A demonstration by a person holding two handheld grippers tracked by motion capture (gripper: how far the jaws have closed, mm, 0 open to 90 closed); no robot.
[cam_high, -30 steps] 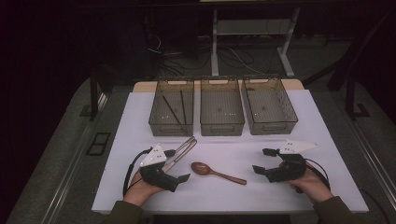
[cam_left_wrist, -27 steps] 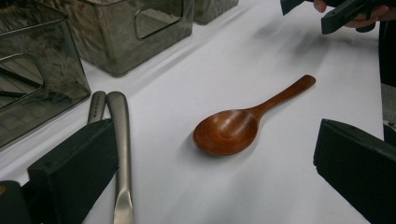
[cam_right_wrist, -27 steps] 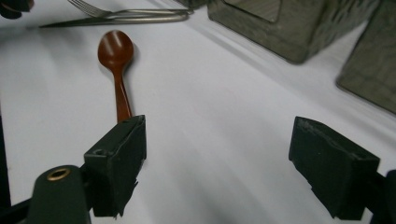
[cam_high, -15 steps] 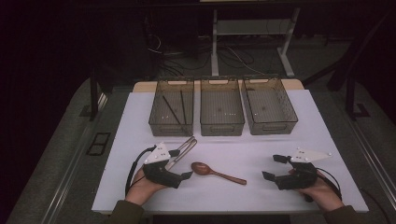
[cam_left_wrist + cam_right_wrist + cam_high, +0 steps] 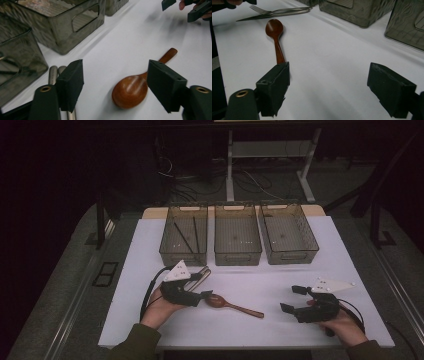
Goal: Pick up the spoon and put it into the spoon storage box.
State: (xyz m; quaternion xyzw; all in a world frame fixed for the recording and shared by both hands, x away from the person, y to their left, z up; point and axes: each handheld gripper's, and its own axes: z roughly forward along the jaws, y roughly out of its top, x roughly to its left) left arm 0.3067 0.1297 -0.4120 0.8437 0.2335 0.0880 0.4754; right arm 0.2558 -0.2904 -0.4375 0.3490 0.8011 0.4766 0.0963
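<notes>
On the white table (image 5: 150, 250), the wooden spoon (image 5: 130, 91) lies between the left gripper (image 5: 113, 86) jaws, which have just been closing without touching it; the right gripper (image 5: 337, 87) rests wide apart, holding nothing.

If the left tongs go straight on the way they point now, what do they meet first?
Most likely the wooden spoon: its bowl lies just ahead, between the open jaws of the left tongs, which have just been closing. Depth is hard to judge.

A glossy brown wooden spoon (image 5: 231, 303) lies flat on the white table (image 5: 260, 285), bowl facing up, handle angling away toward the table's near right side.
</notes>
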